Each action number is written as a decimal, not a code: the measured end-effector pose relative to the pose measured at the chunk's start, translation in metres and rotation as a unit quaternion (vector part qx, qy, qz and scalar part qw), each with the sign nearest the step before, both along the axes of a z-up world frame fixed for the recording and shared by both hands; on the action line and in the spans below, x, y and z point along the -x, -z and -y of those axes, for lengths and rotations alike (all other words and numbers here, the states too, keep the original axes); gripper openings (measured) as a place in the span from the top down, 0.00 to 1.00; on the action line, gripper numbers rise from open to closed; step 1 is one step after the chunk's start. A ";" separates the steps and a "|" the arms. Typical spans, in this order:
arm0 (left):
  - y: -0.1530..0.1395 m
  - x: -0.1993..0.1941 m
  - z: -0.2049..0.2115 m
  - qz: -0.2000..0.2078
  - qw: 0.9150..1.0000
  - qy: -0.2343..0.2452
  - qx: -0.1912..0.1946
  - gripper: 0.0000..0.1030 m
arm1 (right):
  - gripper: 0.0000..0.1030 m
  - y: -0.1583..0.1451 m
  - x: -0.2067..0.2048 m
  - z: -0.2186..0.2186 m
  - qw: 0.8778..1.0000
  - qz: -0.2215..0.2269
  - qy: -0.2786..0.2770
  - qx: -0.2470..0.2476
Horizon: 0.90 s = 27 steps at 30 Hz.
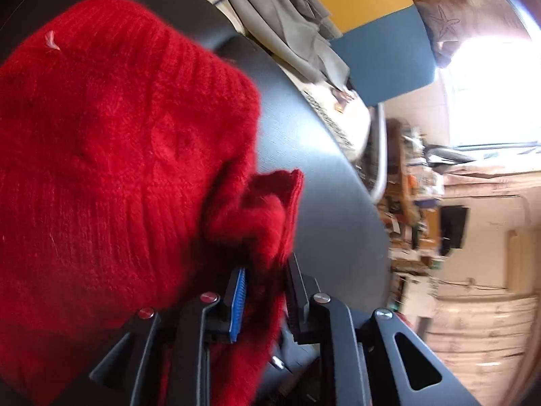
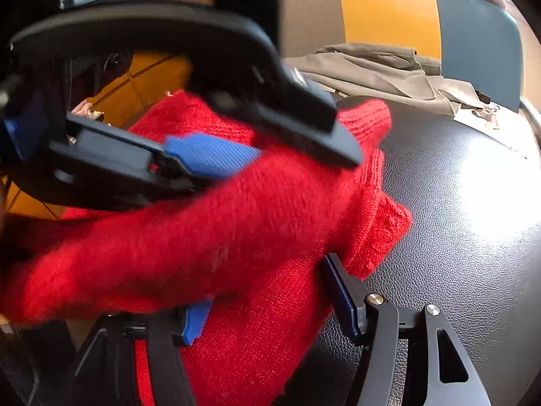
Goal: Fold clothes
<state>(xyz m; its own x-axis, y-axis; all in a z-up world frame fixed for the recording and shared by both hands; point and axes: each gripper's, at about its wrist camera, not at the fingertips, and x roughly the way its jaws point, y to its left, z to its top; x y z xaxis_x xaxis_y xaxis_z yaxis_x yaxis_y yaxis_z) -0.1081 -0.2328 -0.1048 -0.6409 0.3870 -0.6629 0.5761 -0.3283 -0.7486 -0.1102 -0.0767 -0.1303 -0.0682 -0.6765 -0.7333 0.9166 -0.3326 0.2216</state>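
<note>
A red knitted sweater (image 1: 101, 155) lies bunched on a black leather-like surface (image 1: 324, 203). My left gripper (image 1: 265, 280) is shut on a fold of the sweater, with red knit pinched between its blue-padded fingers (image 1: 238, 301). In the right wrist view the sweater (image 2: 236, 237) fills the left and middle. My right gripper (image 2: 267, 308) is open, its fingers (image 2: 341, 291) spread wide with sweater cloth lying between them. The left gripper (image 2: 267, 149) crosses above the sweater there, blurred.
A grey-beige garment (image 2: 382, 71) lies at the far edge of the black surface (image 2: 456, 220). Behind it is a yellow and blue chair back (image 2: 422, 23). A white patterned item (image 1: 341, 115) sits by the surface edge. Cluttered shelves (image 1: 416, 196) stand beyond.
</note>
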 end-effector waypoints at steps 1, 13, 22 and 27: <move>-0.006 -0.003 0.001 -0.012 1.000 0.009 -0.015 0.82 | 0.37 0.000 -0.001 -0.001 1.000 -0.002 -0.001 -0.001; -0.083 -0.117 0.061 -0.104 0.954 0.074 0.272 0.82 | 0.31 -0.016 0.000 -0.046 0.999 -0.021 0.045 -0.020; -0.010 -0.198 0.093 -0.072 0.942 0.025 0.328 0.82 | 0.37 -0.069 -0.041 -0.103 0.998 0.012 0.043 0.035; 0.017 -0.233 0.086 -0.098 0.937 0.055 0.331 0.82 | 0.45 -0.063 -0.067 -0.071 0.992 0.116 -0.008 0.042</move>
<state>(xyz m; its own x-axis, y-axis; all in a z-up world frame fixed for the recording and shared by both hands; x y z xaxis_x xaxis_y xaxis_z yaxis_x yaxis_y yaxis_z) 0.1249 -0.3183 -0.1216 -0.7553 0.0030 -0.6554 0.3849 -0.8073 -0.4473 -0.0431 -0.0055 -0.0677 0.1072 -0.7356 -0.6689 0.8434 -0.2890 0.4530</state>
